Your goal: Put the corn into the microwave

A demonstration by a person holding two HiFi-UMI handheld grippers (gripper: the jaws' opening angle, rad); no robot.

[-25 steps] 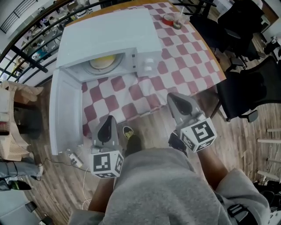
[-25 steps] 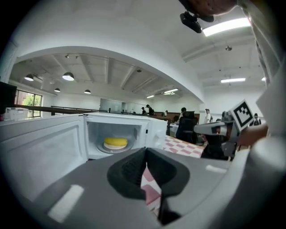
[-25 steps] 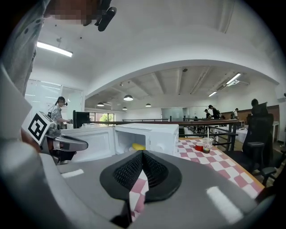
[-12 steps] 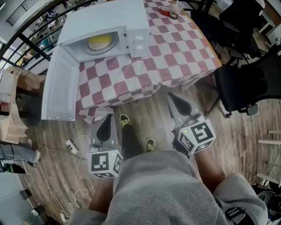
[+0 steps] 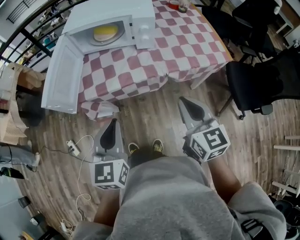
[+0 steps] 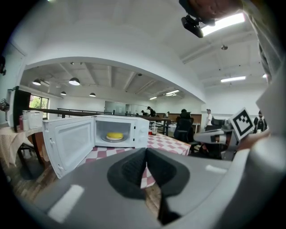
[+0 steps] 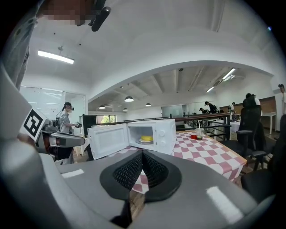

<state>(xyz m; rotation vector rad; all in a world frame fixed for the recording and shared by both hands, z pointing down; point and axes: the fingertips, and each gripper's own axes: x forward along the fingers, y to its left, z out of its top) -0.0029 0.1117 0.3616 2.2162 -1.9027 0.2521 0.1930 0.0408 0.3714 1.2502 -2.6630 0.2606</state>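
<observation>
- The microwave (image 5: 112, 18) ran past the head view's top edge, so its back was out of sight.
- The yellow thing (image 5: 105, 33) inside it was too small to tell as corn in any view.
- A red item (image 5: 174, 3) on the checked table (image 5: 187, 47) was cut off at the top edge.
- The grey garment (image 5: 173, 201) hid the person's legs; only the shoe tips (image 5: 158, 146) showed.
- The hands were hidden beneath the left gripper (image 5: 113, 122) and the right gripper (image 5: 183, 101).
</observation>
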